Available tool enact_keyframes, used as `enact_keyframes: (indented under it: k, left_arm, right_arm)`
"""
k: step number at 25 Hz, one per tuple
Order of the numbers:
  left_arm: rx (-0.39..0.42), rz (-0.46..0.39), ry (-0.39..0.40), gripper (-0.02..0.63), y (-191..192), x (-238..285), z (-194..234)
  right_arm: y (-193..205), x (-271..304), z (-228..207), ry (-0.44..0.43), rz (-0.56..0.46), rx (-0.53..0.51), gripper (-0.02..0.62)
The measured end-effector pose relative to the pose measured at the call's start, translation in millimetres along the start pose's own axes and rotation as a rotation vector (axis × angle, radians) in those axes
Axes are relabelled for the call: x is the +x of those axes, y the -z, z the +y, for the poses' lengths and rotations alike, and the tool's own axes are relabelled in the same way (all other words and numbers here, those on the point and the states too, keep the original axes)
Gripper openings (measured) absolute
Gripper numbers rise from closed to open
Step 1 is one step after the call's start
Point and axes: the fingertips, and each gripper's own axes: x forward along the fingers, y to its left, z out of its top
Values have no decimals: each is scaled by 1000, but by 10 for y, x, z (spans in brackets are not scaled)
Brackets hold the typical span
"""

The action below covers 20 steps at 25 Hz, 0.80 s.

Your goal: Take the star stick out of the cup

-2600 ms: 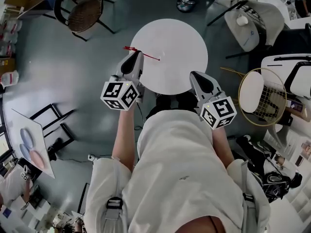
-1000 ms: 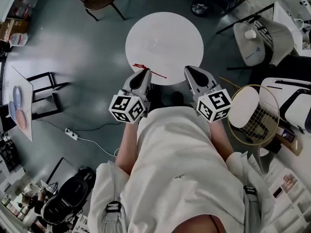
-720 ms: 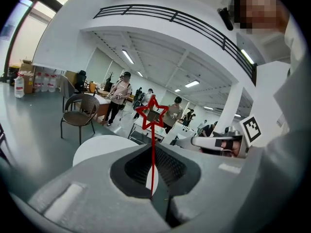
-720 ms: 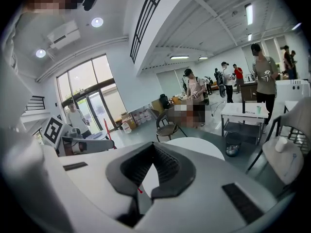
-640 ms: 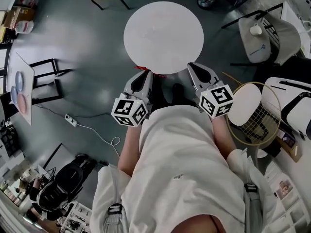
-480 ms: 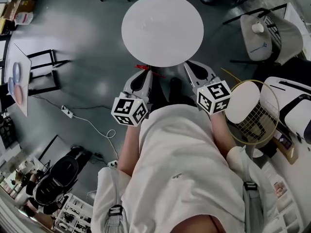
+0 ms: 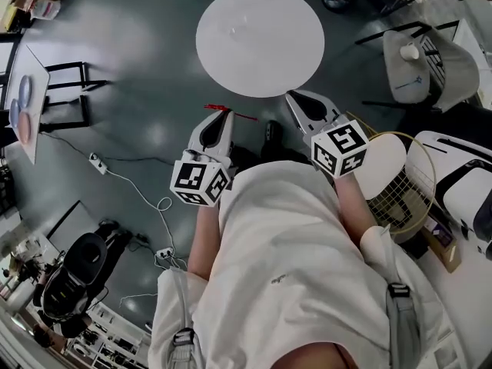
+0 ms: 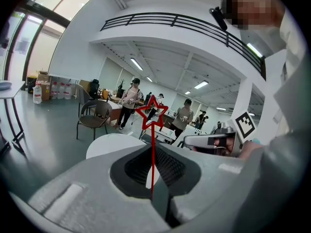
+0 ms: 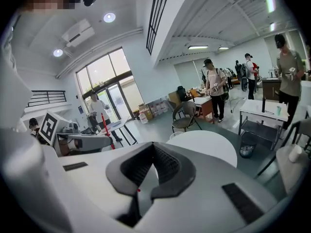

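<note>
1. Left gripper view: the left gripper (image 8: 153,192) has its jaws almost together, pinching the lower end of the thin red wire star stick (image 8: 153,149). The outlined star stands above the jaw tips.
2. Beside it, the right gripper (image 9: 141,191) has its jaws closed with nothing between them.
3. The stick looks light, springy and easily bent, so a gentle pinch low on the shaft probably suits it best.

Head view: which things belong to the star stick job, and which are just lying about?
Job: star stick, clamped in the left gripper; round white table.
Lying about: power strip on the floor; grey chair.
</note>
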Motion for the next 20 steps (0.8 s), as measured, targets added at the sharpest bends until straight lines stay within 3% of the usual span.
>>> enact_keyframes:
  k: [5,20]
  left_arm:
    - [64,-20,-1,23,-99,-168,-58]
    - [55,-45,5,23,21,-407,-147]
  right_arm:
    - [-169,-90,177,-11,-50,-23,6]
    - [-48,-374,474,-29,-80,-83,6]
